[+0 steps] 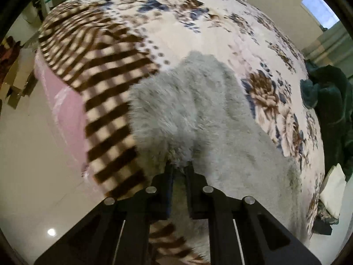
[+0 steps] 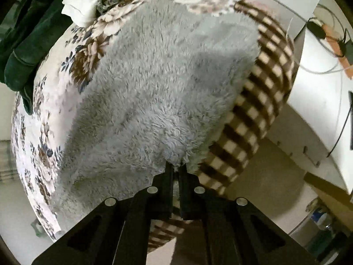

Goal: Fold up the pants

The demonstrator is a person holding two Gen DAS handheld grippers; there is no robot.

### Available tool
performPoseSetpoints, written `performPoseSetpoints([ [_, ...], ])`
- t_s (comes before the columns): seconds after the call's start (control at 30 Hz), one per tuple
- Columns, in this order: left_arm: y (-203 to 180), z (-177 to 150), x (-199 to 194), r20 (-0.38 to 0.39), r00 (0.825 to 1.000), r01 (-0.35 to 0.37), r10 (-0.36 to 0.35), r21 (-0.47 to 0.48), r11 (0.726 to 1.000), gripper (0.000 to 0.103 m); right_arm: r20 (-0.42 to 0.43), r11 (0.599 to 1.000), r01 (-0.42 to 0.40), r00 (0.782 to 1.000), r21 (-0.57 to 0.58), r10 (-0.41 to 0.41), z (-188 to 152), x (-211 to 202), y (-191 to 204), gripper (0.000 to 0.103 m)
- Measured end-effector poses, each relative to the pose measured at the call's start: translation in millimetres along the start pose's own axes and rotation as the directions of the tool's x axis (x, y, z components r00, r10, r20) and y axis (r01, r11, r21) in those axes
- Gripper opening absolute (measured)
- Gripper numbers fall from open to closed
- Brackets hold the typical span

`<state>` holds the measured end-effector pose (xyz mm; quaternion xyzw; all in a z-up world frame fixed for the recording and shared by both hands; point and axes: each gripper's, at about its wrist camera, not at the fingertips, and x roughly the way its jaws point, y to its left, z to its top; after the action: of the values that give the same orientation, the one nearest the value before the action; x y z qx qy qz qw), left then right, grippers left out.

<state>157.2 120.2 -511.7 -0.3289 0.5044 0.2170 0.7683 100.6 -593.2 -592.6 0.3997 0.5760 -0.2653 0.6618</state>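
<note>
Two claws are working one garment. You are holding the left gripper [image 1: 179,167] with its jaws pinching a tuft of the fluffy grey fleece pants [image 1: 198,114], and the right gripper [image 2: 175,165] likewise with its jaws pressed together on the pile of the same pants, gripping at the cloth edge nearest each claw.

Item, the pants: they are lying spread ahead of both claws on the floral cream-and-brown bed blanket [image 1: 198,28], fanning out from each pinch. You are probably gripping two corners of one end so that the end can be carried over the rest in a single fold; that is a judgement.

Item, edges: to the left of the left claw, the brown-and-cream checked border of the blanket [image 1: 106,88] is running beside the pants and dropping over the bed's side toward the pale glossy floor [image 1: 33,165]. To the right of the right claw the same border is falling away, so you are standing the claws close to the bed edge.

Item, open room: ahead of the left claw, bare blanket is lying well beyond the pants, giving space to lay the fold. Far right of the left claw, a heap of dark green cloth [image 1: 328,88] and a folded white cloth [image 1: 333,190] are sitting at the blanket's margin, apart from the pants.
</note>
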Motion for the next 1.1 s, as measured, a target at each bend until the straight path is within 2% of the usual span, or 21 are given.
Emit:
performPoseSetpoints([
  [0.1,21,4,6,-0.014,0.999,-0.034,0.033,-0.064,0.997,0.007,-0.022,0.999,0.039,0.999,-0.025,-0.040,2,4,2,0.004],
  [0.17,30,6,9,-0.036,0.999,-0.011,0.007,-0.109,0.994,0.008,-0.066,0.998,0.043,0.997,-0.048,-0.046,4,15,6,0.005],
  [0.23,34,7,6,-0.041,0.998,0.031,-0.037,-0.151,0.988,0.010,-0.122,0.998,0.049,0.991,-0.034,-0.053,3,26,9,0.016],
  [0.27,33,7,4,-0.047,0.998,0.043,-0.051,-0.155,0.987,0.016,-0.145,1.000,0.022,0.989,-0.021,-0.025,-1,27,11,0.028],
  [0.3,30,8,3,-0.051,0.997,0.048,-0.057,-0.155,0.987,0.027,-0.172,1.000,-0.025,0.985,-0.010,0.023,-8,28,14,0.044],
  [0.33,29,8,1,-0.047,0.997,0.057,-0.064,-0.153,0.987,0.034,-0.195,0.998,-0.059,0.979,-0.008,0.057,-16,29,19,0.047],
  [0.37,25,9,-1,-0.035,0.996,0.070,-0.077,-0.153,0.986,0.057,-0.209,0.997,-0.078,0.975,-0.010,0.075,-24,30,23,0.048],
  [0.4,22,11,-2,-0.022,0.996,0.085,-0.089,-0.152,0.985,0.074,-0.245,0.993,-0.112,0.964,-0.022,0.104,-35,34,31,0.048],
  [0.43,20,13,-1,-0.011,0.996,0.088,-0.091,-0.150,0.985,0.077,-0.278,0.990,-0.135,0.953,-0.035,0.120,-44,39,40,0.048],
  [0.57,16,26,20,-0.026,0.997,0.064,-0.070,-0.193,0.979,0.077,-0.382,0.981,-0.181,0.913,-0.071,0.141,-84,67,72,0.048],
  [0.63,17,33,35,-0.035,0.999,0.029,-0.037,-0.203,0.979,0.073,-0.391,0.983,-0.168,0.912,-0.080,0.124,-97,80,78,0.043],
  [0.67,17,35,39,-0.021,0.999,0.041,-0.047,-0.205,0.978,0.041,-0.378,0.983,-0.162,0.918,-0.085,0.119,-103,83,80,0.018],
  [0.7,16,38,41,-0.010,0.999,0.043,-0.046,-0.198,0.979,0.006,-0.368,0.984,-0.148,0.924,-0.097,0.103,-108,84,80,0.005],
  [0.73,14,40,41,-0.008,0.999,0.039,-0.041,-0.182,0.983,0.007,-0.356,0.984,-0.143,0.929,-0.102,0.098,-111,84,80,0.005],
  [0.8,10,43,28,0.046,0.997,0.070,-0.064,-0.146,0.987,0.007,-0.320,0.983,-0.134,0.944,-0.127,0.087,-116,75,82,0.005],
  [0.9,7,42,4,0.086,0.993,0.090,-0.082,-0.095,0.991,0.007,-0.295,0.975,-0.141,0.952,-0.174,0.085,-125,57,85,0.004],
  [1.0,18,39,-2,0.071,0.996,0.065,-0.059,-0.093,0.993,0.007,-0.303,0.971,-0.135,0.950,-0.196,0.071,-123,48,90,0.004],
  [1.1,37,35,12,0.005,0.999,0.033,-0.033,-0.135,0.990,0.008,-0.341,0.968,-0.102,0.940,-0.231,0.017,-122,59,88,0.005],
])
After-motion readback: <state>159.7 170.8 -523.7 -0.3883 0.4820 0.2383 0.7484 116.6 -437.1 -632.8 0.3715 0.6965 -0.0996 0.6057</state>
